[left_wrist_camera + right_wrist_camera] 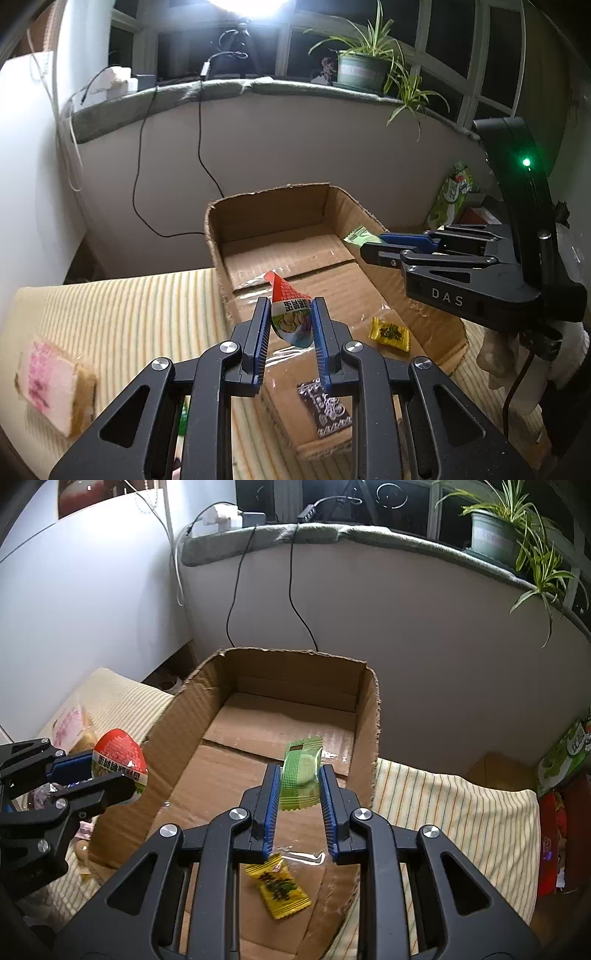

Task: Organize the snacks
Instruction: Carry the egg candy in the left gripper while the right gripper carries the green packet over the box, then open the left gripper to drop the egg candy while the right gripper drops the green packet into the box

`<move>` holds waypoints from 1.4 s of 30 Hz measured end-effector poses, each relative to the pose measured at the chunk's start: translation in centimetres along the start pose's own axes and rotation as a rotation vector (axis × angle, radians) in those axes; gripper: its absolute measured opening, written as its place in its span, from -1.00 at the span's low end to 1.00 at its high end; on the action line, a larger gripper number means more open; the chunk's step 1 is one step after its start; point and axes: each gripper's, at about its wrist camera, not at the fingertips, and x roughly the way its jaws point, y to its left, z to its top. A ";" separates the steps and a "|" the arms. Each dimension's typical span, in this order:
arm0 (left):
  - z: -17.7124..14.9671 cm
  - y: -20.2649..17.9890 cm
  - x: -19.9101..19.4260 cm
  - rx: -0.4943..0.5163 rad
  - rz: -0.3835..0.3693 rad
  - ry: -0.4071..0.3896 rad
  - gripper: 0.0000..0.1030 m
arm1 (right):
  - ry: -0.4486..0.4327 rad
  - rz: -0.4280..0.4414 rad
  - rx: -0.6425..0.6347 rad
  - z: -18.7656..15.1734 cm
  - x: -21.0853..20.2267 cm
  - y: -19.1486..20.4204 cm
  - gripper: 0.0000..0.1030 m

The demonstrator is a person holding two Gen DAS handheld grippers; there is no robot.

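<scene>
Above the cardboard box (pixel 369 716), our left gripper (pixel 289 325) jaws clamp the red egg-shaped snack (pixel 288 314), right gripper (pixel 299 794) jaws the green packet (pixel 301 775); thin wrappers could slip, falling outside.

Box (pixel 192 716) — matt, rough-edged corrugated cardboard; egg-shaped packet (pixel 290 317) glossy printed plastic; striped cloth (pixel 122 314) ribbed, matt.

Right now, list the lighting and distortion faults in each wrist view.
Left wrist view: a lamp at the top edge blows out to white glare, and the windows behind are black; fisheye bends the sill into an arc. Right wrist view: no glare, evener light, corners vignetted, cardboard box walls bowed. Both held snacks, egg-shaped packet and green wrapper, stay sharp.
</scene>
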 end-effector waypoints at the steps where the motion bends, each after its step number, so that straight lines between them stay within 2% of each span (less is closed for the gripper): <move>1: 0.0 -0.1 0.3 0.002 0.000 0.005 -0.60 | 0.003 0.000 0.002 0.0 0.2 -0.2 -0.57; 22: 0.2 -1.0 1.9 0.022 0.000 0.030 -0.58 | 0.016 -0.012 0.004 -0.2 1.3 -0.7 -0.55; 24: 0.2 -0.9 1.9 0.016 0.004 0.030 -0.33 | 0.016 -0.016 0.005 -0.2 1.2 -0.7 -0.51; 27: 0.3 -0.9 1.8 0.013 0.006 0.028 -0.23 | 0.011 -0.022 0.006 -0.2 1.0 -0.8 -0.15; 32: 0.4 -0.7 1.4 0.011 0.008 0.021 -0.20 | -0.005 -0.018 0.004 -0.1 0.4 -0.5 0.11; 35: 0.3 -0.5 0.8 0.008 0.009 0.013 -0.20 | -0.016 -0.023 0.001 -0.1 -0.2 -0.2 0.24; 42: -0.1 -0.2 -1.5 -0.003 0.009 -0.016 -0.20 | -0.041 -0.013 -0.008 -0.2 -2.4 1.2 0.27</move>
